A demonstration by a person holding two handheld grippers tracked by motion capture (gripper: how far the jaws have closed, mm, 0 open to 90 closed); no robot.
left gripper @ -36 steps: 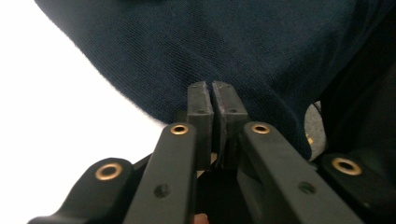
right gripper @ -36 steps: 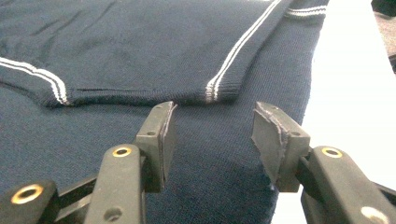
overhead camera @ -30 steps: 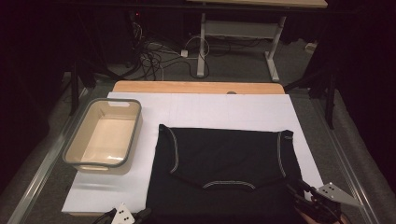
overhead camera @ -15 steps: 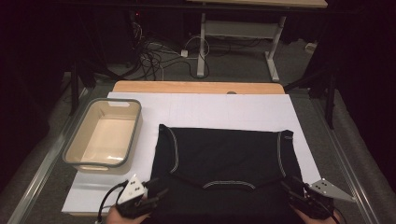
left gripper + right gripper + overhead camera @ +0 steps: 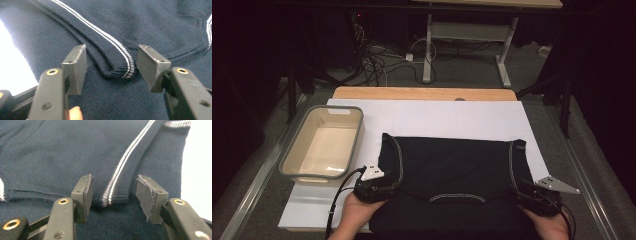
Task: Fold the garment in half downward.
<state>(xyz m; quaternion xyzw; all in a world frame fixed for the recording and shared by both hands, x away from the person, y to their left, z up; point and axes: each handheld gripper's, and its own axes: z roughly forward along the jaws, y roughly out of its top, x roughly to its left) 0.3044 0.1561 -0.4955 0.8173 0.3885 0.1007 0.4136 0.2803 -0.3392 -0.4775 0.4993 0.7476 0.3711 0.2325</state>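
Dark navy sweater (image 5: 457, 175) lies spread flat on the white sheet (image 5: 452, 120), reaching from one gripper to the other along the near side of the table. Its knit is fine and matte, with thick ribbed bands edged by a thin pale stripe; from above these bands curve up each side, and a short striped arc marks the neckline between the two hands. The left gripper (image 5: 111, 63) has its black, blocky jaws standing apart, having just been opening, and a folded ribbed cuff (image 5: 117, 68) sits in the gap without either pad pressing on it. The right gripper (image 5: 113, 191) likewise holds its jaws parted around a ribbed, striped band end (image 5: 112, 195), pads clear of the cloth. Beyond and outward of the left gripper stands a beige rectangular plastic tub (image 5: 292, 165) with a grey rim and rounded corners, well apart from the knitwear.
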